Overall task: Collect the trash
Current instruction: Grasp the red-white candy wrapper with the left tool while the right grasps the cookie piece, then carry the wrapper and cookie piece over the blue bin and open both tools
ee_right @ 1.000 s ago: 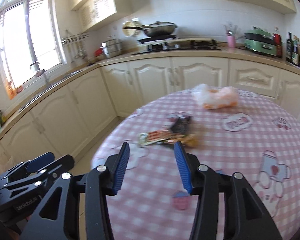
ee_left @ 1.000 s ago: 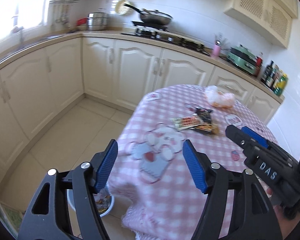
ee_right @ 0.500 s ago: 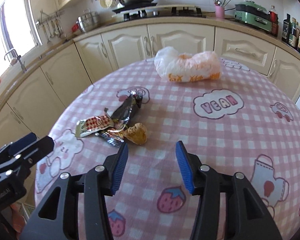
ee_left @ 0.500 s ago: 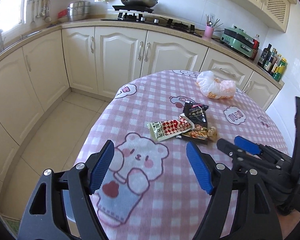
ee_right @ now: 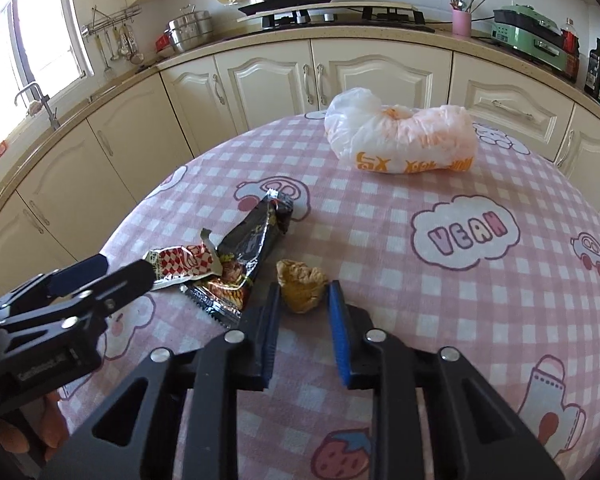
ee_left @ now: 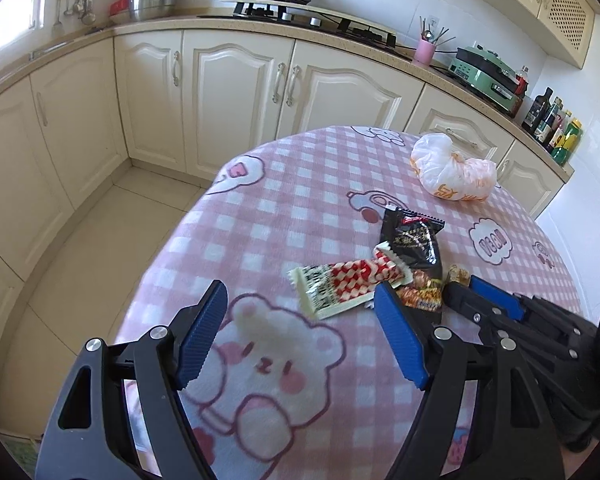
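Observation:
Several pieces of trash lie on the pink checked tablecloth (ee_left: 300, 208): a red-and-white wrapper (ee_left: 348, 280), a black wrapper (ee_left: 414, 240) and a crumpled brown wrapper (ee_right: 302, 284). A white-and-orange plastic bag (ee_right: 400, 140) rests further back. My right gripper (ee_right: 304, 292) has its jaws closing on the brown wrapper, and both pads touch its sides. My left gripper (ee_left: 300, 300) stands open just above the cloth. The near end of the red-and-white wrapper lies just beyond its right fingertip, and nothing is between its fingers.
The round table's edge (ee_left: 172, 240) drops to a tiled floor (ee_left: 80, 264) on the left. Cream cabinets (ee_left: 236, 92) and a counter carrying a stove (ee_left: 312, 16), a pan and bottles run behind. A hand (ee_right: 28, 432) holds the left gripper's handle.
Both grippers came forward and down over the table towards the wrappers. The right jaws narrowed around the brown wrapper. The left jaws stayed wide.

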Action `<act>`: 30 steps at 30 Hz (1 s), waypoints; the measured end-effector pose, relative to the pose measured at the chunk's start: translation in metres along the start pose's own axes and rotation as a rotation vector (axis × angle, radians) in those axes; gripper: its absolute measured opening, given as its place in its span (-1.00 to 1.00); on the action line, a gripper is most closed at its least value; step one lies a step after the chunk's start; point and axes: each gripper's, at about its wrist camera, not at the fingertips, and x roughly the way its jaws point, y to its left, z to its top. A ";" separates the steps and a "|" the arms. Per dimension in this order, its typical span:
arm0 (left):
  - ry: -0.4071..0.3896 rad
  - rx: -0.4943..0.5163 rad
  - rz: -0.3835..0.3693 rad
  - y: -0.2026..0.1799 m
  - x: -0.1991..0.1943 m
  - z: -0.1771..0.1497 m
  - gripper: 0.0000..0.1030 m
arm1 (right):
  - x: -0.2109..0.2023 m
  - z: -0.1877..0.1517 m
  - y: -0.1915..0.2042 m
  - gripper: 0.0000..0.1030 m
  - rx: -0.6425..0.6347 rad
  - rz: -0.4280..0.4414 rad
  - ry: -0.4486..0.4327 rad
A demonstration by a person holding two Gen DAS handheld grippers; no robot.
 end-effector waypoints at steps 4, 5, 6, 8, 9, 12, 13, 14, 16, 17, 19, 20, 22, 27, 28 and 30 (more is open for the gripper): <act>0.009 -0.001 -0.020 -0.007 0.010 0.006 0.41 | -0.005 0.001 -0.006 -0.54 0.028 0.009 -0.027; 0.014 -0.001 -0.025 -0.009 0.014 0.008 0.41 | -0.006 0.001 -0.007 -0.54 0.035 0.013 -0.031; 0.022 -0.006 -0.029 -0.010 0.017 0.009 0.41 | -0.006 0.001 -0.009 -0.54 0.041 0.017 -0.033; 0.025 -0.006 -0.026 -0.013 0.021 0.011 0.41 | -0.005 0.002 -0.010 -0.54 0.047 0.021 -0.030; 0.026 -0.003 -0.025 -0.014 0.022 0.012 0.41 | -0.005 0.002 -0.010 -0.54 0.048 0.022 -0.028; 0.031 0.008 -0.017 -0.018 0.025 0.013 0.26 | -0.005 0.003 -0.009 -0.54 0.044 0.028 -0.027; 0.033 0.014 -0.016 -0.019 0.025 0.013 0.04 | -0.005 0.003 -0.009 -0.54 0.043 0.029 -0.026; 0.034 0.018 -0.014 -0.019 0.025 0.013 -0.22 | -0.005 0.002 -0.009 -0.54 0.042 0.030 -0.025; 0.041 0.021 -0.032 -0.020 0.026 0.013 -0.54 | -0.005 0.002 -0.009 -0.54 0.042 0.031 -0.026; 0.041 0.018 -0.043 -0.018 0.026 0.013 -0.68 | -0.006 0.002 -0.008 -0.54 0.041 0.031 -0.027; 0.041 0.013 -0.077 -0.016 0.025 0.012 -0.77 | -0.005 0.003 -0.007 -0.54 0.039 0.032 -0.029; 0.038 0.012 -0.083 -0.016 0.024 0.012 -0.83 | -0.005 0.003 -0.006 -0.54 0.038 0.032 -0.031; 0.028 0.018 -0.085 -0.017 0.020 0.011 -0.87 | -0.006 0.003 -0.005 -0.54 0.035 0.032 -0.039; -0.009 0.018 -0.075 -0.015 0.002 0.005 -0.89 | -0.014 0.001 0.000 -0.54 0.029 0.033 -0.070; -0.012 0.015 -0.075 -0.012 -0.002 0.004 -0.89 | -0.015 0.001 0.001 -0.54 0.029 0.035 -0.071; -0.027 0.005 -0.073 -0.008 -0.013 0.002 -0.89 | -0.021 -0.001 0.005 -0.54 0.028 0.036 -0.082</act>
